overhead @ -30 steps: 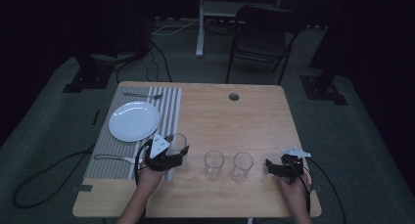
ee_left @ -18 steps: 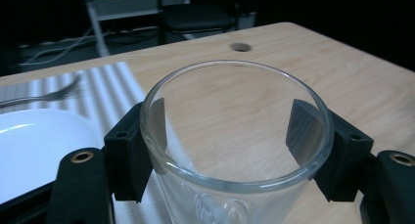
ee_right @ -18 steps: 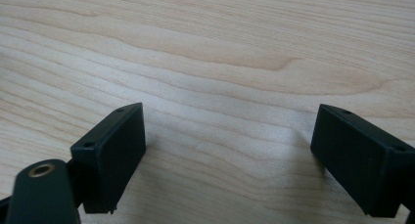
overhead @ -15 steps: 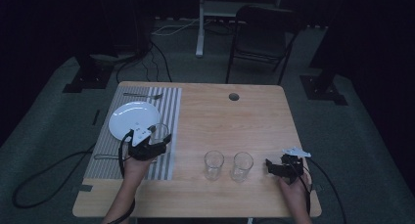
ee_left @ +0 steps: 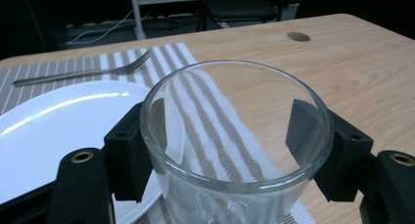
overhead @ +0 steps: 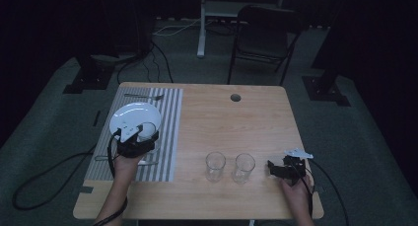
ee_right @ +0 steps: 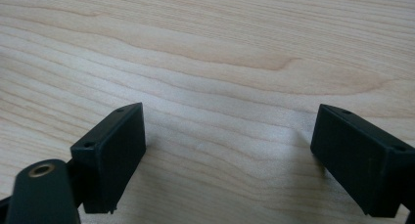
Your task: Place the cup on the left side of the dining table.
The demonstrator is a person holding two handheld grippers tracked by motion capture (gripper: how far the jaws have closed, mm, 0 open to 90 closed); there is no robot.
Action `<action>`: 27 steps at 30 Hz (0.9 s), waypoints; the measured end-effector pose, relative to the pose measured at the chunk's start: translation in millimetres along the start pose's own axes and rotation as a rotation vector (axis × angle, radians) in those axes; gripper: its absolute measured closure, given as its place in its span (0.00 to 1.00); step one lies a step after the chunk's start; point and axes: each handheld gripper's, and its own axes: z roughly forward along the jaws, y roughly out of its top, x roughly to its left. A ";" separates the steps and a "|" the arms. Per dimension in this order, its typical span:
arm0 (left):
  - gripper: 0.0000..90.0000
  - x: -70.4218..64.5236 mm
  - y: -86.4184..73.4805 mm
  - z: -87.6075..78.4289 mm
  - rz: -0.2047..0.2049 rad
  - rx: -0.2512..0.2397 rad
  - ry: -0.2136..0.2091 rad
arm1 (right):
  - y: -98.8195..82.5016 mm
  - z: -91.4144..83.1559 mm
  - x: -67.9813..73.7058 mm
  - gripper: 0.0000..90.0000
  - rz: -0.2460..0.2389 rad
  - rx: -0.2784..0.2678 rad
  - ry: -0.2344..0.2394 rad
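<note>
My left gripper (overhead: 146, 140) is shut on a clear drinking glass (ee_left: 230, 150), its two black jaws pressing the glass's sides. It holds the glass upright over the striped placemat (overhead: 167, 137), right by the near edge of the white plate (overhead: 133, 116). Two more clear glasses (overhead: 215, 166) (overhead: 244, 168) stand side by side on the wooden table (overhead: 236, 122) near its front. My right gripper (overhead: 274, 168) rests low at the table's front right, open, with bare wood between its jaws (ee_right: 230, 150).
A fork (overhead: 143, 95) lies across the far end of the placemat, beyond the plate. A round cable hole (overhead: 235, 97) sits near the table's far edge. A folding chair (overhead: 266, 38) stands behind the table. Cables trail on the floor at left.
My left gripper has carried its glass leftward from beside the other two glasses, onto the placemat next to the plate. The right gripper has stayed put.
</note>
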 end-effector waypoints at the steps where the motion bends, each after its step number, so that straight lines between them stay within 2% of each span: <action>1: 0.32 1.6 -0.7 0.4 0.001 0.002 0.004 | 0.0 0.0 0.1 0.14 0.001 0.000 0.000; 3: 0.32 3.6 -2.1 1.7 -0.002 0.010 0.018 | 0.0 0.0 0.0 0.14 0.000 0.000 0.000; 11: 0.32 9.3 -10.8 4.8 -0.010 0.043 0.026 | 0.0 0.0 0.0 0.14 0.000 0.000 0.000; 14: 0.32 9.4 -14.9 7.0 -0.008 0.057 0.045 | 0.0 0.0 0.0 0.14 0.000 0.000 0.000; 17: 0.32 9.3 -17.1 8.3 -0.004 0.057 0.051 | 0.0 0.0 0.1 0.14 0.001 0.000 0.000; 18: 0.32 10.2 -22.5 7.2 -0.002 0.042 0.051 | -0.2 -0.2 0.2 0.14 0.002 0.001 0.000; 23: 0.32 7.7 -21.9 5.8 0.022 0.060 0.054 | -0.2 -0.3 0.2 0.14 0.001 0.000 0.000; 27: 0.32 7.8 -18.9 6.2 0.011 0.086 0.052 | -0.2 -0.3 0.2 0.14 0.001 0.000 0.000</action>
